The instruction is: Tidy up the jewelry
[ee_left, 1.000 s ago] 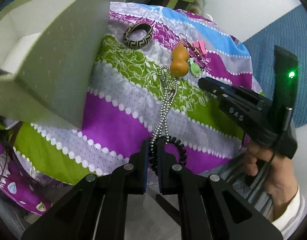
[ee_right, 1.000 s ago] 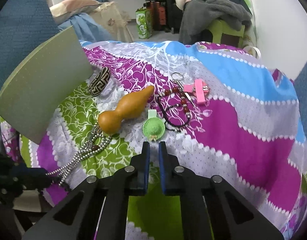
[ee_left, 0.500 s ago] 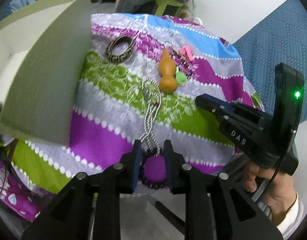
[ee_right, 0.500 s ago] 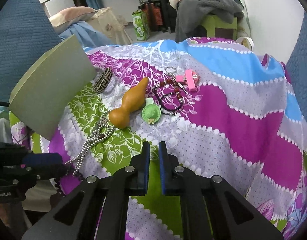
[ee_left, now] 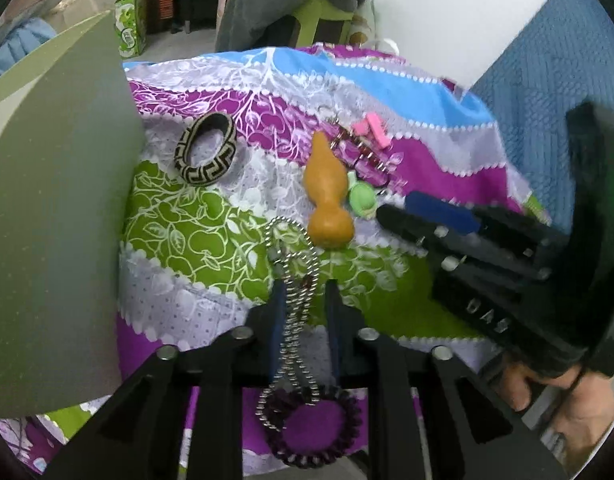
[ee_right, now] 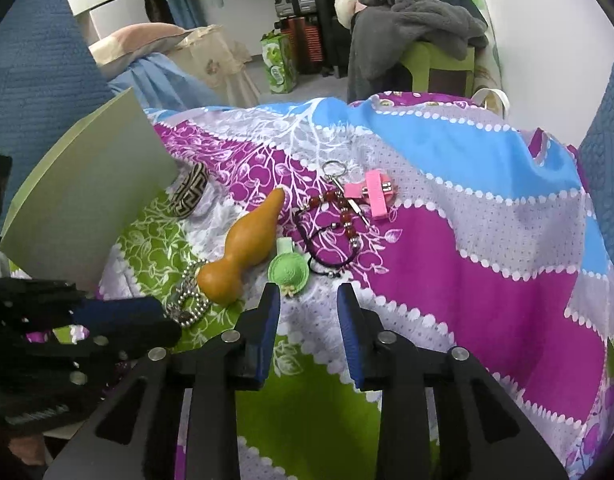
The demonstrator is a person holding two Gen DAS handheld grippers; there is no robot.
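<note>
A silver ball chain (ee_left: 295,280) lies on the patterned cloth (ee_left: 195,220) and runs between the fingers of my open left gripper (ee_left: 303,292). Its near end joins a dark coil bracelet (ee_left: 313,428) below the jaws. My right gripper (ee_right: 309,296) is open and empty, just short of a green hat clip (ee_right: 288,270). Beside the clip lie an orange gourd (ee_right: 243,248), a red bead bracelet with a black cord (ee_right: 339,216), a pink clip (ee_right: 373,192) and a black-and-cream patterned bangle (ee_left: 206,148).
A grey-green open box (ee_left: 55,220) stands at the left edge of the cloth, close to the bangle. The right gripper (ee_left: 427,216) shows in the left wrist view near the gourd. Clothes, a green chair and suitcases stand behind the table.
My left gripper let go of the coil bracelet, opened, and moved forward over the chain. My right gripper opened from shut and moved closer to the green hat clip.
</note>
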